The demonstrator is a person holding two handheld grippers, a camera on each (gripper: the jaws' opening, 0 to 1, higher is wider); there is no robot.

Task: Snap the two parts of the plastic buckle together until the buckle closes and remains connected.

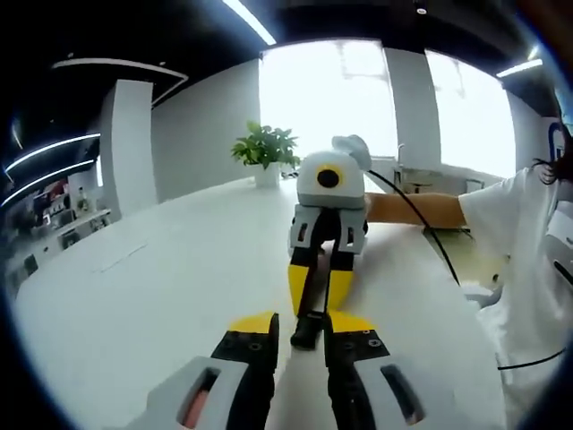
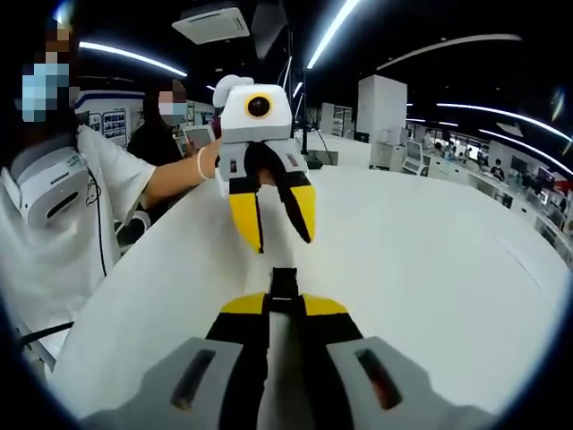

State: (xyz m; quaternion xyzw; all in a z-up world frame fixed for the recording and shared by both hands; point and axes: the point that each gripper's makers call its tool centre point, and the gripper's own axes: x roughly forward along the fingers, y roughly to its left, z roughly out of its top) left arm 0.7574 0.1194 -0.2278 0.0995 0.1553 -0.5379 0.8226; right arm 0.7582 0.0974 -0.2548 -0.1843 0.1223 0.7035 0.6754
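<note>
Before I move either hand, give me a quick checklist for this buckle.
1. Right gripper gripping the black buckle piece: ok, jaws closed on it.
2. Left gripper gripping anything: not ok, jaws spread, nothing between them.
3. Grippers lined up: ok, facing each other nose to nose.
4. Two parts snapped together: cannot tell, just one black shape shows.
5. Buckle in sight: ok, in both views.
6. White table beneath: ok, bare there.

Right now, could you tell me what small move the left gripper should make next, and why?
Probably close the left gripper on the black buckle: its jaws stand open around the free end, while the right gripper grips the other.
</note>
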